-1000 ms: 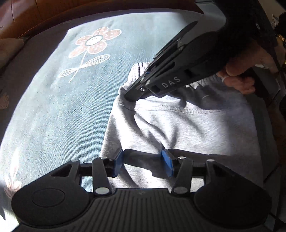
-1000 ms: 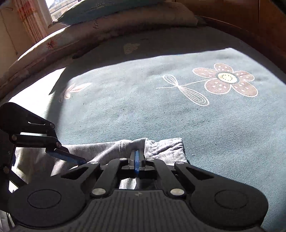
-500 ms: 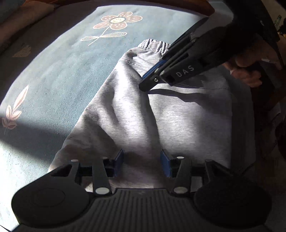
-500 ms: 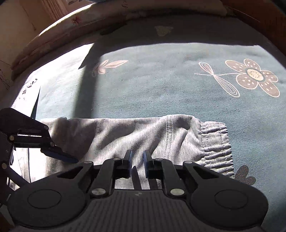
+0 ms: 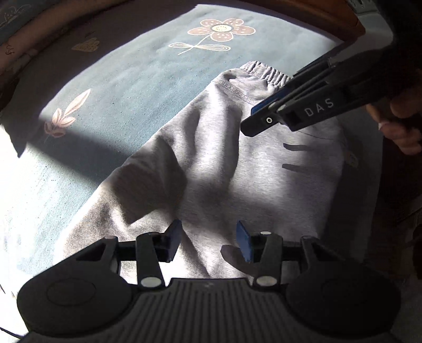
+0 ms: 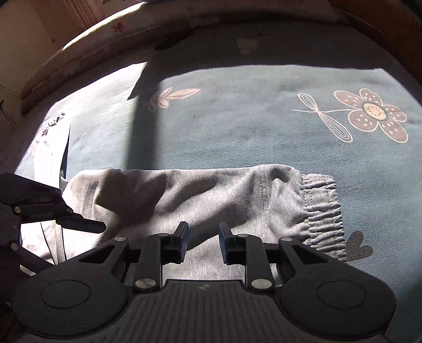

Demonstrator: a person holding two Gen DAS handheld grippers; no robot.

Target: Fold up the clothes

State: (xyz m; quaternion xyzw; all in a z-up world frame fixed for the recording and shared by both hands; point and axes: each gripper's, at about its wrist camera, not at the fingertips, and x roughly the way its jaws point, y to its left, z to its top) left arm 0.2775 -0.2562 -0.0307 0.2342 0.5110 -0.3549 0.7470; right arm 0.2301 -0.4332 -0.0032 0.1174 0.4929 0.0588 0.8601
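White letters "DAS" mark the side of the right gripper (image 5: pixel 253 118). A blue-grey woven bedcover (image 5: pixel 126 87) printed with a pink five-petalled flower (image 5: pixel 221 29) fills the scene, crossed by sunlight and shadow, with a wooden bed frame (image 5: pixel 329 18) at its far edge. The grey jersey sweatpants (image 5: pixel 237 168) lie folded on the cover, elastic waistband at the right end. The left gripper (image 5: pixel 208 238) hovers with jaws parted, empty. The right gripper's jaws have just been opening; nothing lies between them.

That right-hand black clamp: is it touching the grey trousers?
Apart. In the left wrist view the right gripper hangs above the grey trousers, jaws just opened, nothing between.
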